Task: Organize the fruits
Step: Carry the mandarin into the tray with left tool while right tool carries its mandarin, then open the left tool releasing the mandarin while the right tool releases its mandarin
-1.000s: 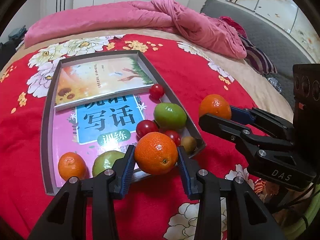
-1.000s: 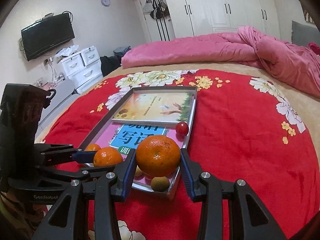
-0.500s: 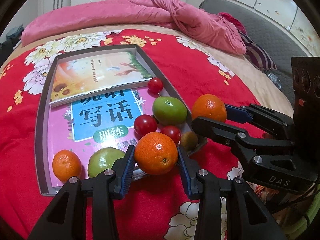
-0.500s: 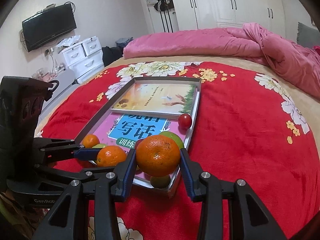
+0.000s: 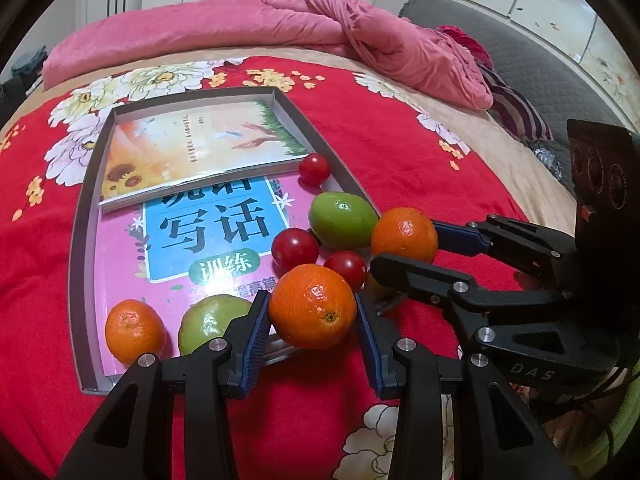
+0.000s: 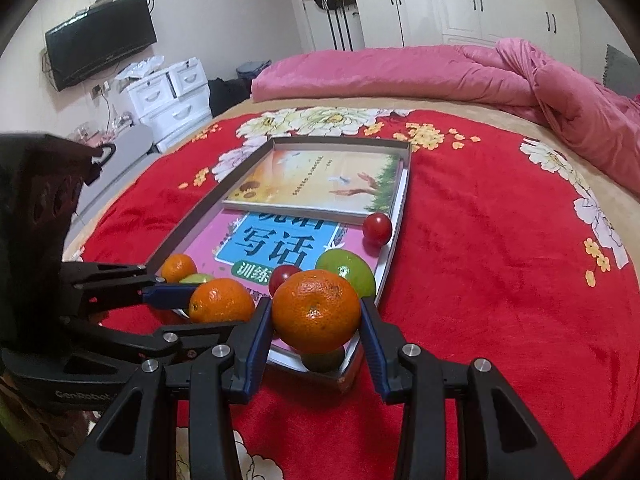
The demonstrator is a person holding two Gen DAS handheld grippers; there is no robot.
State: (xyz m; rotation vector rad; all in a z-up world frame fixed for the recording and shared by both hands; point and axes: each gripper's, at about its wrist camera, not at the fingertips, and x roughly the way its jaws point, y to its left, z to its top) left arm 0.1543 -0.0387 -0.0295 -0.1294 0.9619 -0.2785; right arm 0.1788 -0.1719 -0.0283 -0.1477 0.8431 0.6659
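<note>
My left gripper (image 5: 310,310) is shut on an orange (image 5: 312,306), held over the near edge of a shallow grey tray (image 5: 86,216). My right gripper (image 6: 314,312) is shut on a second orange (image 6: 316,311) above the tray's near right corner (image 6: 386,264). In the left wrist view that right gripper (image 5: 404,248) comes in from the right with its orange (image 5: 404,234). Inside the tray lie a third orange (image 5: 135,331), two green fruits (image 5: 343,220) (image 5: 206,322), three cherry tomatoes (image 5: 314,169) (image 5: 295,249) (image 5: 345,269), and a small brown fruit (image 6: 322,361) half hidden in the corner.
Two books (image 5: 200,148) (image 5: 208,236) line the tray's floor. The tray rests on a red flowered blanket (image 5: 400,152) on a bed, with a pink quilt (image 5: 280,20) bunched at the far end. White drawers (image 6: 176,96) and a wall television (image 6: 100,40) stand beyond the bed's left side.
The right gripper with its orange has moved in over the tray's near right corner, now hiding most of the small brown fruit. The left gripper has kept its place and grip.
</note>
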